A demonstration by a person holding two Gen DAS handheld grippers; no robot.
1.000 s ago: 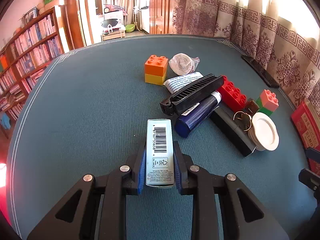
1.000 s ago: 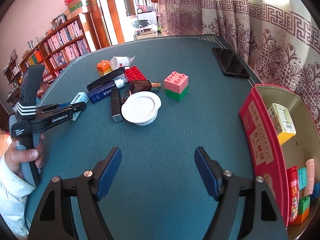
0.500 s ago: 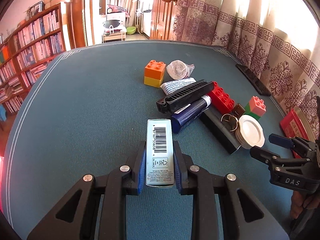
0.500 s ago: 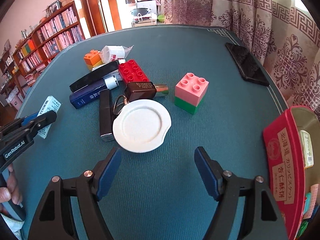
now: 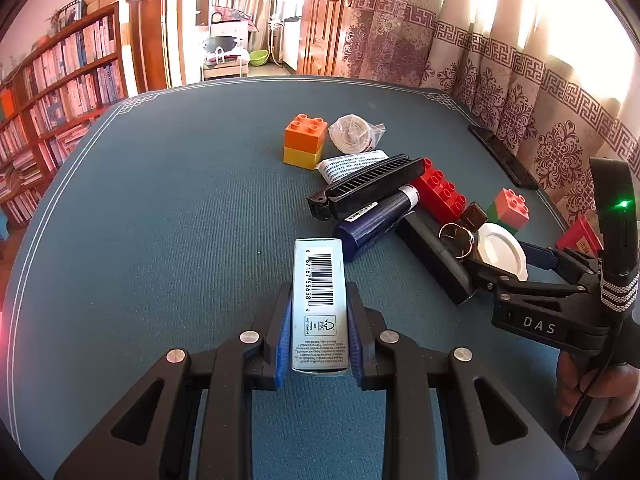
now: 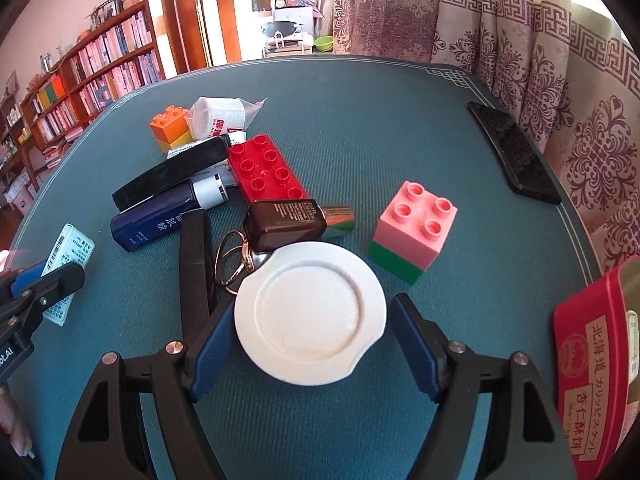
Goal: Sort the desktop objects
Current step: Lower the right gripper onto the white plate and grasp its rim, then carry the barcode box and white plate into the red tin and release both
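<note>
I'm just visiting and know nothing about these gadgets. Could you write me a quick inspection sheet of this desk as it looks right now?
Surface: teal mat with a white border line.
Job's things: white dish, pink-and-green block, red brick, orange-and-yellow block, dark blue tube, brown bottle, gold rings, light blue carton, red tin at the right edge.
Clutter: black phone near the curtain.
Grippers: left gripper shut on the carton; right gripper open, one finger on each side of the dish, not pressing it.
Cables: nothing seen.
Surroundings: bookshelves, patterned curtains.
</note>
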